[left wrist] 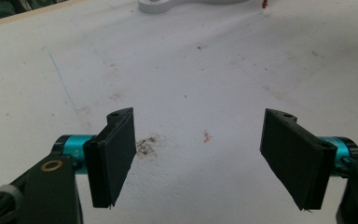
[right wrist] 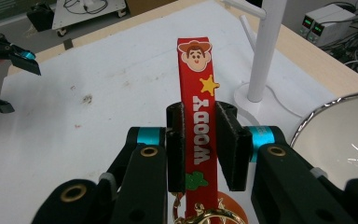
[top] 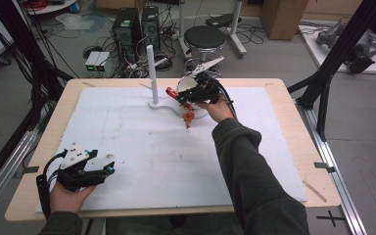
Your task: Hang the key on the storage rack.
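Observation:
My right gripper (top: 183,96) is shut on a red strap (right wrist: 196,88) printed "WOODY" with a cartoon cowboy face and a yellow star. The strap's free end (top: 170,91) sticks out past the jaws toward a white peg stand (top: 150,63). A gold ring (right wrist: 205,215) and an orange charm (top: 188,117) hang below the gripper, over the white mat. My left gripper (top: 108,169) rests near the mat's front left corner. It is open, and its pads (left wrist: 116,154) have only bare mat between them.
The stand's flat base (top: 159,104) lies at the back of the white mat (top: 142,161), just left of the right gripper. A shiny round bowl (right wrist: 340,135) sits beside the right gripper. A stool (top: 204,36), computer towers and cables stand on the floor beyond the table.

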